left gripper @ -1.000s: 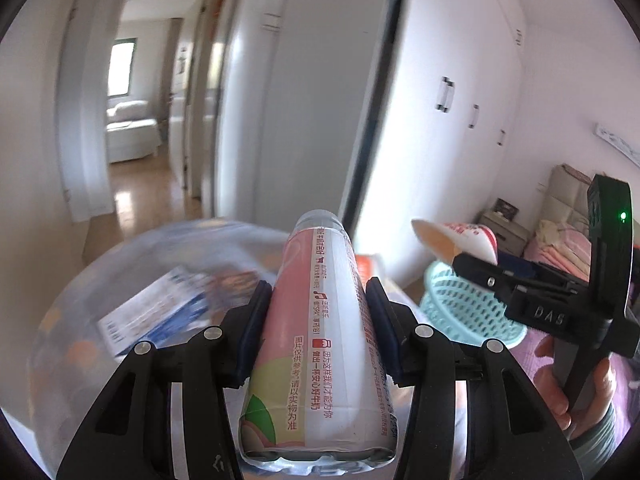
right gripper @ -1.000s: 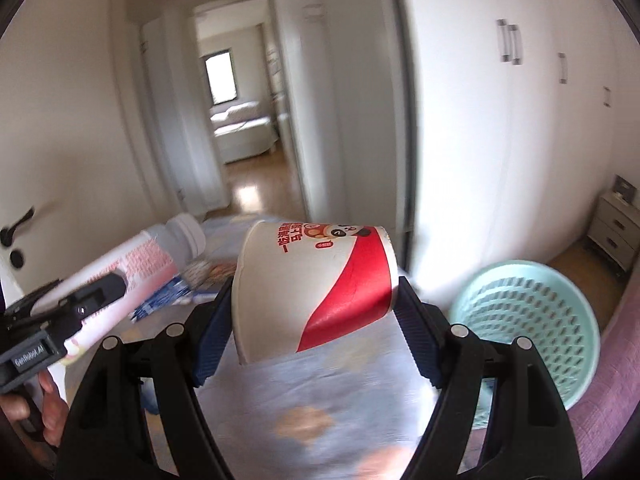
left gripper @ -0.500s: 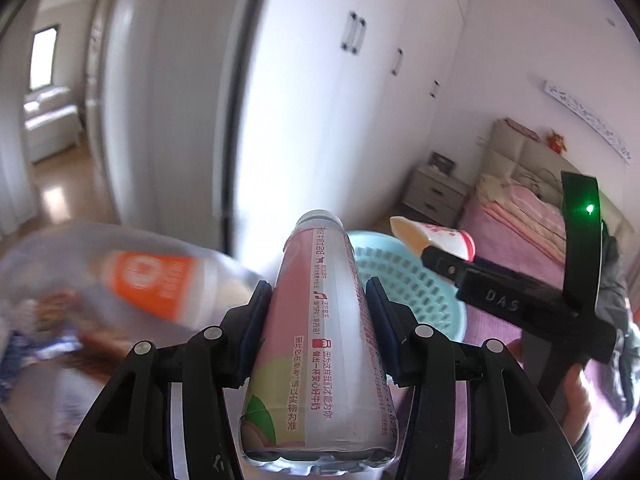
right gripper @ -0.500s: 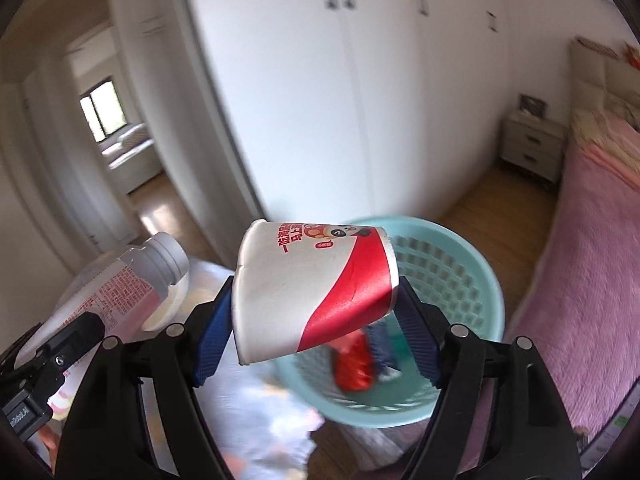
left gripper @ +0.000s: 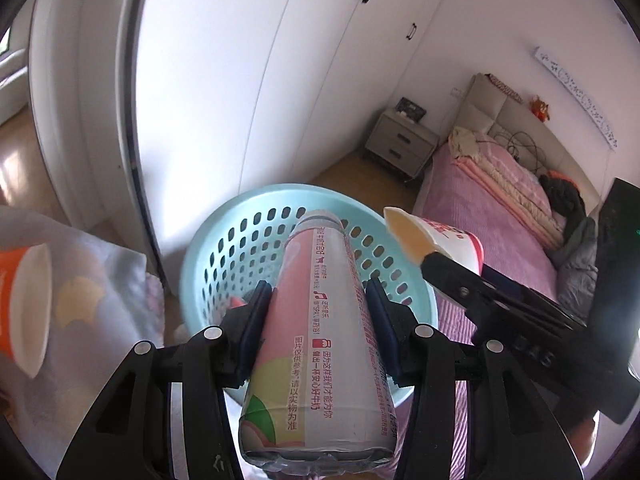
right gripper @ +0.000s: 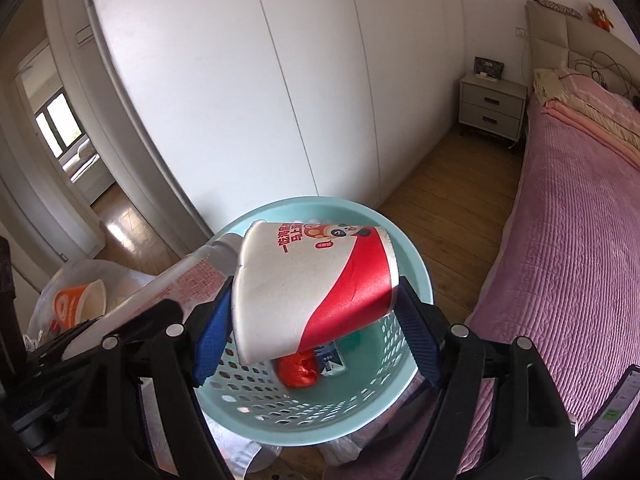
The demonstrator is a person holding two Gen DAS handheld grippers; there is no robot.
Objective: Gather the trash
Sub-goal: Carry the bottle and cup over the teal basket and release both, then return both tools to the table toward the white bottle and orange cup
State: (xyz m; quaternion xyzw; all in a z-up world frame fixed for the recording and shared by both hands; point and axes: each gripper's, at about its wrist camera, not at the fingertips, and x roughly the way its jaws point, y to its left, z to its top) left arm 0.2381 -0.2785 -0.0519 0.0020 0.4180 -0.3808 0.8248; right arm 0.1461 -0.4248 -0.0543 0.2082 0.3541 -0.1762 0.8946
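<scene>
Item 1: my left hand-held gripper (left gripper: 316, 322), pads clamped on a pink-labelled drink bottle (left gripper: 320, 344), cap pointing toward the frame centre.

Item 2: my right hand-held gripper (right gripper: 316, 332), jaws set wide around a red-and-white paper cup (right gripper: 314, 290) lying sideways between them.

Item 3: pale blue perforated trash basket (right gripper: 416, 264), lower centre of the right wrist view, holding red crumpled wrapping (right gripper: 298, 368) and a small carton (right gripper: 330, 356).

Change noted: 1 second ago the basket sat at the right edge of both views; now both items hang over its mouth. Judgement: carrying is done, release comes next.

Item 4: orange cup (left gripper: 24, 308), left edge, on a plastic-covered surface, not yet collected.
</scene>
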